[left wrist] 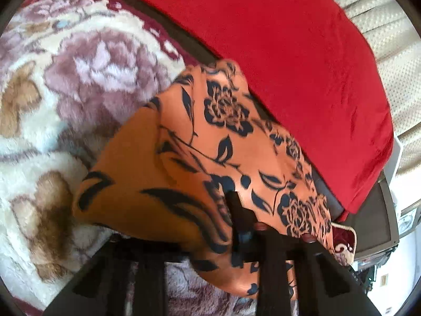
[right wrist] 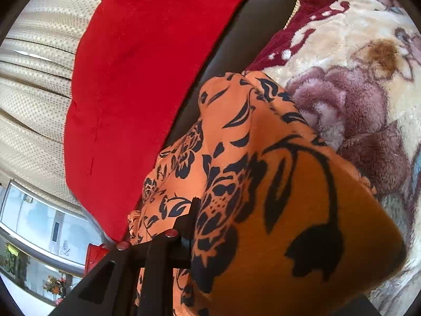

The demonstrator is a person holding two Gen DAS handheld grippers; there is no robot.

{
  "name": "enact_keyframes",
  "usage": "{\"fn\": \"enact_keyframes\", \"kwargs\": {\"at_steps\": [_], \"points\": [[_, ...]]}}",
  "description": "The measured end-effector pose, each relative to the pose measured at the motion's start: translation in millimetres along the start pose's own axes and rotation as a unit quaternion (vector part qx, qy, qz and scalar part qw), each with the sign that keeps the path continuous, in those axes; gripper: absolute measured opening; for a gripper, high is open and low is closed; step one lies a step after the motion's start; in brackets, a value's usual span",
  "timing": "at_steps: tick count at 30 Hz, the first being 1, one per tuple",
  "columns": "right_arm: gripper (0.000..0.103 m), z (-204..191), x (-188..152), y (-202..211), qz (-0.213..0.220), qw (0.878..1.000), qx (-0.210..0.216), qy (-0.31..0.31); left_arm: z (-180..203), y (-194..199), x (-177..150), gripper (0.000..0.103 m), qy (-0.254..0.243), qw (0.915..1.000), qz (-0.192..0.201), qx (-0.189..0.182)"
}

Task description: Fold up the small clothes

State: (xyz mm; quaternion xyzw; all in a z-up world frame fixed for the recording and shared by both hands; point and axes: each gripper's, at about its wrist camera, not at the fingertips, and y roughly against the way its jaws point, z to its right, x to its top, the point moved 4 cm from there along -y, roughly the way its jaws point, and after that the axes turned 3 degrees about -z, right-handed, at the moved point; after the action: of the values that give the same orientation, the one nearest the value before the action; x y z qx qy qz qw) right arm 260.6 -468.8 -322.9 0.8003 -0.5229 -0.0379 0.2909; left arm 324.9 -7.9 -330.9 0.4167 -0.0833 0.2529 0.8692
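Note:
An orange cloth with a black flower print [left wrist: 210,137] is lifted off a fluffy blanket and hangs between both grippers. In the left wrist view my left gripper [left wrist: 226,205] is shut on the cloth's edge. One black finger [left wrist: 238,210] shows and the other is hidden under the fabric. In the right wrist view the same orange cloth [right wrist: 263,184] drapes over my right gripper [right wrist: 208,210], which is shut on it. Only its left finger [right wrist: 193,210] is visible; folds cover the rest.
A cream and mauve flowered plush blanket [left wrist: 65,92] [right wrist: 355,79] lies under the cloth. Behind it a red cushion [left wrist: 289,52] [right wrist: 131,79] rests on a dark leather seat [right wrist: 250,26]. Cream curtains [right wrist: 34,92] and a window [right wrist: 39,218] lie beyond.

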Motion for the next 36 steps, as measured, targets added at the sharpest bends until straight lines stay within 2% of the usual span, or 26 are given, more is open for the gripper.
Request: {"fn": "enact_keyframes", "kwargs": {"at_steps": [2, 5, 7, 11, 14, 16, 18, 20, 22, 24, 26, 28, 30, 31, 32, 33, 34, 35, 36], "points": [[0.022, -6.6, 0.1, 12.0, 0.015, 0.999, -0.007, 0.028, 3.6, 6.0, 0.9, 0.019, -0.003, 1.0000, 0.009, 0.002], [0.019, -24.0, 1.0, 28.3, 0.038, 0.998, -0.005, 0.059, 20.6, 30.8, 1.3, 0.017, -0.030, 0.9987, 0.041, 0.003], [0.019, -32.3, 0.2, 42.9, 0.058, 0.996, 0.005, 0.067, 34.8, 44.8, -0.8, 0.017, -0.046, 0.9977, 0.049, -0.002], [0.019, -48.3, -2.8, 85.2, 0.093, 0.990, 0.010, 0.108, 55.1, 87.8, -22.2, 0.017, -0.097, 0.9930, 0.066, -0.010], [0.019, -38.6, -14.8, 123.8, 0.091, 0.989, 0.008, 0.120, 57.8, 97.9, -52.7, 0.017, -0.117, 0.9920, 0.045, -0.010], [0.019, -21.9, -21.7, 137.7, 0.078, 0.989, -0.009, 0.122, 52.7, 93.7, -82.6, 0.018, -0.145, 0.9892, 0.021, 0.010], [0.019, 10.2, -34.7, 141.8, 0.044, 0.993, -0.033, 0.108, 41.5, 84.9, -109.2, 0.020, -0.172, 0.9842, -0.003, 0.041], [0.023, 41.6, -47.3, 138.9, -0.007, 0.997, -0.040, 0.065, 25.9, 79.2, -123.1, 0.022, -0.170, 0.9830, -0.033, 0.061], [0.029, 59.0, -52.0, 138.5, -0.034, 0.999, -0.025, 0.014, 13.3, 87.5, -122.2, 0.027, -0.133, 0.9887, -0.049, 0.050], [0.044, 65.4, -45.9, 150.1, -0.040, 0.999, -0.023, -0.013, 9.3, 108.7, -120.9, 0.027, -0.121, 0.9905, -0.049, 0.044], [0.056, 67.6, -39.9, 172.2, -0.025, 0.999, -0.033, -0.017, 10.0, 132.9, -123.1, 0.026, -0.136, 0.9885, -0.038, 0.053], [0.056, 71.0, -34.8, 201.3, 0.006, 0.998, -0.056, -0.014, 17.6, 161.8, -120.7, 0.027, -0.174, 0.9815, 0.003, 0.080], [0.058, 75.8, -25.5, 232.6, 0.050, 0.993, -0.111, -0.003, 32.8, 175.7, -113.3, 0.032, -0.211, 0.9710, 0.031, 0.107], [0.058, 76.7, -17.1, 248.5, 0.080, 0.989, -0.127, -0.002, 46.3, 176.7, -104.8, 0.035, -0.227, 0.9672, 0.040, 0.106], [0.057, 72.8, -10.2, 254.4, 0.094, 0.989, -0.118, 0.000, 60.2, 173.7, -96.0, 0.038, -0.239, 0.9650, 0.047, 0.097], [0.057, 64.2, 0.0, 257.5, 0.101, 0.991, -0.091, 0.008, 72.3, 167.6, -86.0, 0.042, -0.247, 0.9629, 0.053, 0.095], [0.057, 51.4, 6.9, 253.5, 0.096, 0.992, -0.075, 0.023, 88.1, 156.4, -75.9, 0.055, -0.263, 0.9575, 0.060, 0.101], [0.057, 37.7, 14.3, 245.2, 0.085, 0.993, -0.071, 0.048, 99.7, 145.3, -68.9, 0.063, -0.276, 0.9528, 0.066, 0.108], [0.055, 21.5, 18.7, 231.6, 0.068, 0.992, -0.067, 0.078, 111.1, 128.3, -58.4, 0.063, -0.286, 0.9477, 0.074, 0.120]]}}
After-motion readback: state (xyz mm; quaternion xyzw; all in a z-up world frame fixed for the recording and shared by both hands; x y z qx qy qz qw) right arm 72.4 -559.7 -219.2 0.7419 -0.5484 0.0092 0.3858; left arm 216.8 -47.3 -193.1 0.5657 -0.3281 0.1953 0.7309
